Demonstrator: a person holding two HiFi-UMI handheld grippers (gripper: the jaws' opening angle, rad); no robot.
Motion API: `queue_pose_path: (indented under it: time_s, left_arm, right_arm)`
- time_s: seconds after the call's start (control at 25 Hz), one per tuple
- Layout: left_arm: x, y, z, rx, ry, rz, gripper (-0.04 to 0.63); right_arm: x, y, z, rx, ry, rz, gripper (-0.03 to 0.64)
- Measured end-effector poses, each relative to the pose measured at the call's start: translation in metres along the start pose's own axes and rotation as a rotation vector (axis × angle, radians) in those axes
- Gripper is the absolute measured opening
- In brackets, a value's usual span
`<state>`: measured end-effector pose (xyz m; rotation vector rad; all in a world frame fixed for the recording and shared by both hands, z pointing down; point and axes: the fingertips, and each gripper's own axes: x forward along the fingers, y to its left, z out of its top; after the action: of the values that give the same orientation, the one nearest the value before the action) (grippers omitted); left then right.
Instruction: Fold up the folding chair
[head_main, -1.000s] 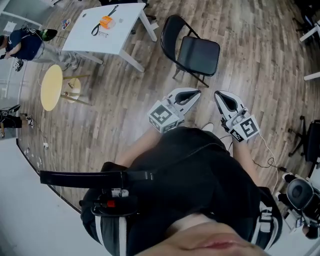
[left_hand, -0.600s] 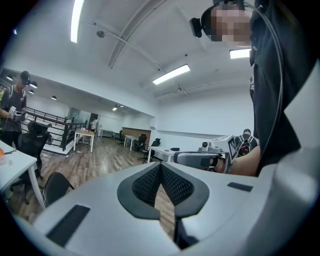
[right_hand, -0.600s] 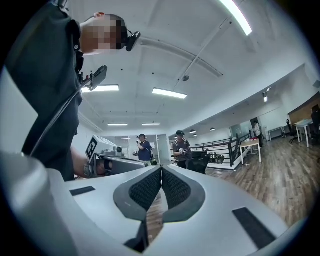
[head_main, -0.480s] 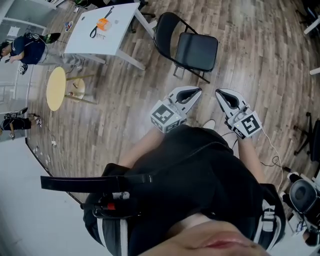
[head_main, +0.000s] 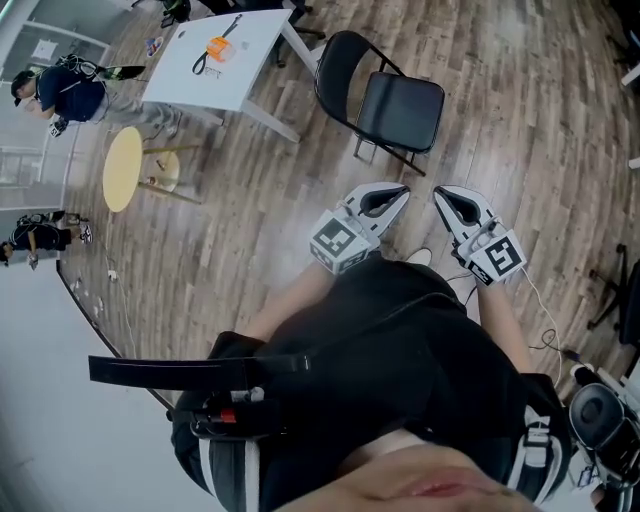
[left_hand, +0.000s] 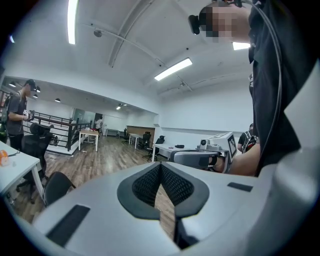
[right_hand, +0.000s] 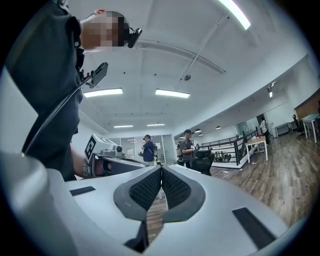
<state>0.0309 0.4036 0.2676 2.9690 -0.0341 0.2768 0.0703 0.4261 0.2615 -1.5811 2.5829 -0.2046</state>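
The left hand-held gripper (head_main: 393, 190) and the right hand-held gripper (head_main: 442, 194) are held side by side before the person's body. Both have their jaws pressed together with nothing between them. They are aimed towards the chair (head_main: 398, 108), which stands unfolded on the floor (head_main: 260, 210), seat down, well apart from both tips. Beside the chair a table (head_main: 195, 80) is seen, and further off a stool (head_main: 122, 168). Over the last second both grippers have been shifted only slightly in the head view, and the gap to the chair has hardly been closed. The chair is untouched. The approach is judged to be under way, with no grasp yet made.
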Motion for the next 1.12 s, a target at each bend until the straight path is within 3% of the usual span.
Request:
queue_pose_path:
  time_s: [0.44,0.72,1.12]
  left_arm:
    - [-0.007,0.060,0.005,0.045,0.008,-0.067,-0.005]
    - [-0.017,0.126,0.028,0.052,-0.051,-0.125,-0.005]
    - [-0.049,0.224,0.028,0.014,-0.053,-0.145,-0.005]
  right_arm:
    - [0.065,-0.011,0.011,-0.018,0.029,-0.027,0.009]
    - [0.127,-0.031,0.015,-0.050,0.050,-0.084,0.009]
    - [0.217,-0.044,0.001,-0.040,0.096,-0.128,0.009]
